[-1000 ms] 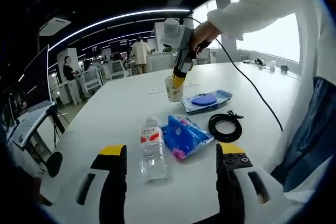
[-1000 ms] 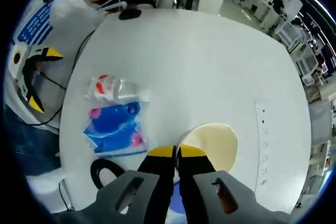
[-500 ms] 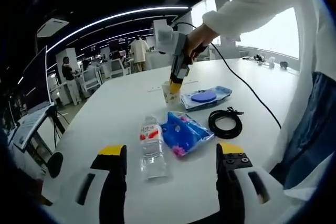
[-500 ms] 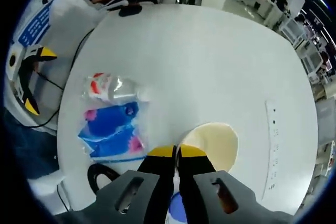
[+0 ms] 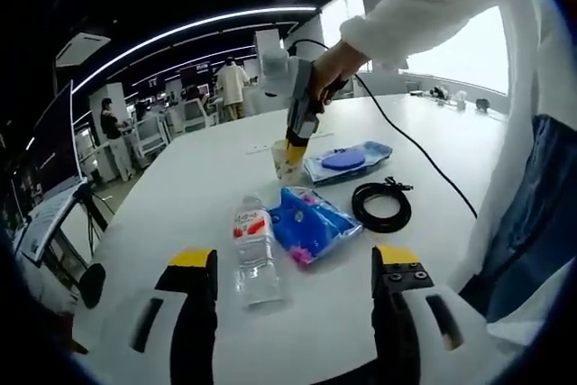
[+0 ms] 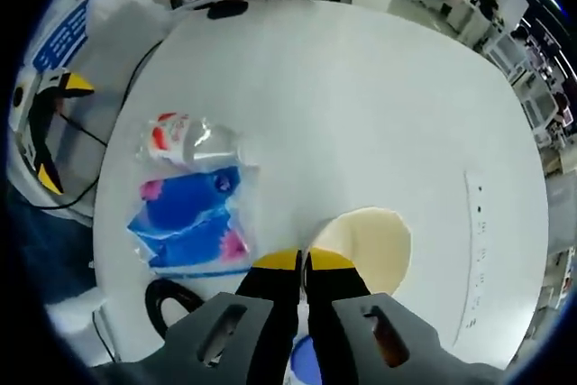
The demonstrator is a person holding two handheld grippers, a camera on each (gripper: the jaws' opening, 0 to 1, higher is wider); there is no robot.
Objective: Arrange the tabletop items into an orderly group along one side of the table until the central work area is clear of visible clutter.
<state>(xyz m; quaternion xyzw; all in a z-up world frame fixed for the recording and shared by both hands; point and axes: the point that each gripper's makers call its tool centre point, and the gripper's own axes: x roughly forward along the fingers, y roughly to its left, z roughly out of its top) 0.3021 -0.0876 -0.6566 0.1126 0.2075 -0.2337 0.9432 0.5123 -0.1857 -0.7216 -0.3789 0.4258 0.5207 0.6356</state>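
The right gripper (image 6: 303,261) had its jaws pinched on the paper cup's (image 6: 365,245) rim, mid-table (image 6: 361,87); light, crushable. The left gripper (image 5: 293,268) hung with jaws spread wide.

We see strong daylight from the windows (image 5: 469,51) in the left gripper view; they are overexposed and wash out the white sleeve (image 5: 424,6). Ceiling light strips (image 5: 180,33) curve with fisheye distortion. The white worktop (image 6: 361,105) is evenly bright in the right gripper view, with soft shadows. Edges in both views bend, darken and lose sharpness.
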